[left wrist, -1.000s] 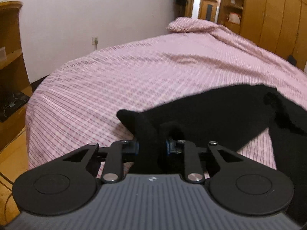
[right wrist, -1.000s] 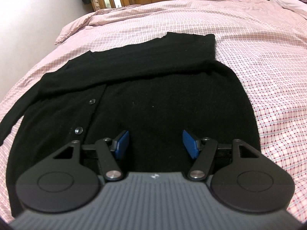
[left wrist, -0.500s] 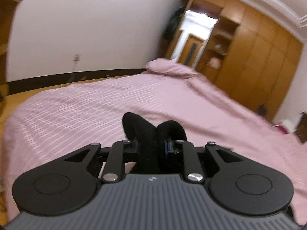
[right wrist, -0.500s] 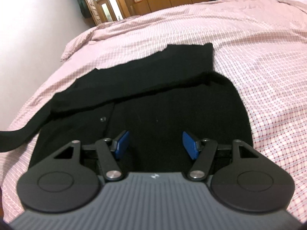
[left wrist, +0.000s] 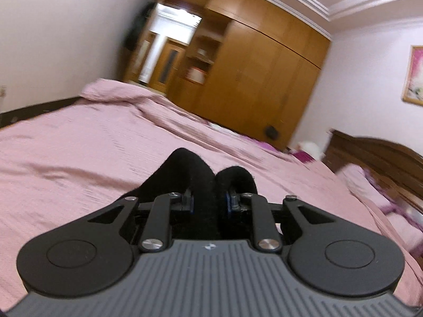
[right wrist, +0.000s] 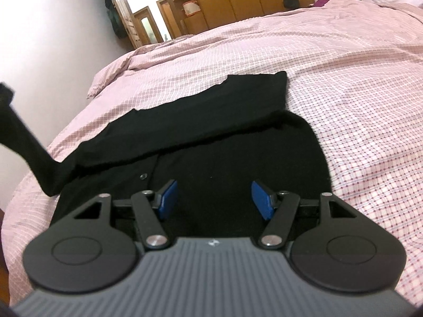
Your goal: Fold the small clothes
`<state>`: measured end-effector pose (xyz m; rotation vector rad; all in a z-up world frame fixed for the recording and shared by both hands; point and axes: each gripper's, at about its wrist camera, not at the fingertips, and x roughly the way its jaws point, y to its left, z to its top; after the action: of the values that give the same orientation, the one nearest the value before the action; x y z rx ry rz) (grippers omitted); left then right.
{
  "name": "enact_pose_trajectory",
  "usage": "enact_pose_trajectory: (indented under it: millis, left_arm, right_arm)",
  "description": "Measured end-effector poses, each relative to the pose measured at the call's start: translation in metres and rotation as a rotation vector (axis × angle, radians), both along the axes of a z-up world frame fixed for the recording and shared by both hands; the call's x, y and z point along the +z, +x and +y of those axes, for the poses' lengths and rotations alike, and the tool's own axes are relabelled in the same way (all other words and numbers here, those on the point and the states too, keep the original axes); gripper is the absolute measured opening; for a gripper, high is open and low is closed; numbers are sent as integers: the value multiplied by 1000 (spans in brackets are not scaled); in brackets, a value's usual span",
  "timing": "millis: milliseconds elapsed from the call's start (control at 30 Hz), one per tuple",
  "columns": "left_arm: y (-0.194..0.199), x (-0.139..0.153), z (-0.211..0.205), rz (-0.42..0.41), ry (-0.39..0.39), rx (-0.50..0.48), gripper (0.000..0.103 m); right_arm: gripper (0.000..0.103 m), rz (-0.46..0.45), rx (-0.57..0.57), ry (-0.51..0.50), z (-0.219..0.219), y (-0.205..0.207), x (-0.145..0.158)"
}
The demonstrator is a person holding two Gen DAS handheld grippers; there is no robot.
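Observation:
A black buttoned cardigan (right wrist: 211, 142) lies flat on the pink checked bed (right wrist: 357, 92); its far sleeve is folded across the body. My left gripper (left wrist: 208, 203) is shut on the end of the other black sleeve (left wrist: 195, 169), which bulges above the fingers. In the right wrist view that sleeve (right wrist: 26, 137) rises off the bed at the far left. My right gripper (right wrist: 214, 198) is open and empty, just above the cardigan's near part, its blue pads (right wrist: 167, 195) wide apart.
A wooden wardrobe (left wrist: 251, 79) and an open doorway (left wrist: 164, 47) stand beyond the bed. A dark wooden headboard (left wrist: 383, 158) and pillows are at the right. A white wall runs along the bed's left side.
My left gripper has lifted the sleeve up off the bed and swung to the right; its view now tilts up toward the wardrobe. My right gripper has stayed open over the cardigan.

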<state>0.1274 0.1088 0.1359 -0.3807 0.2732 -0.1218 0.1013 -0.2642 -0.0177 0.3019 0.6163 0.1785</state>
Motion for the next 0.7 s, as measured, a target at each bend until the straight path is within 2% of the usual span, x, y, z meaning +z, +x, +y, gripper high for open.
enact_pose_trajectory:
  millis: [233, 433, 667, 700]
  left_arm:
    - [46, -27, -90, 71, 2, -151, 23]
    - [88, -77, -152, 182, 102, -229, 24]
    - [132, -152, -172, 340, 173, -261, 25]
    - [134, -158, -174, 358, 188, -258, 30]
  right_arm:
    - [64, -1, -44, 36, -18, 1, -4]
    - [64, 16, -73, 52, -33, 4, -12]
    - [64, 38, -85, 69, -41, 8, -22]
    - [64, 40, -84, 68, -40, 8, -23]
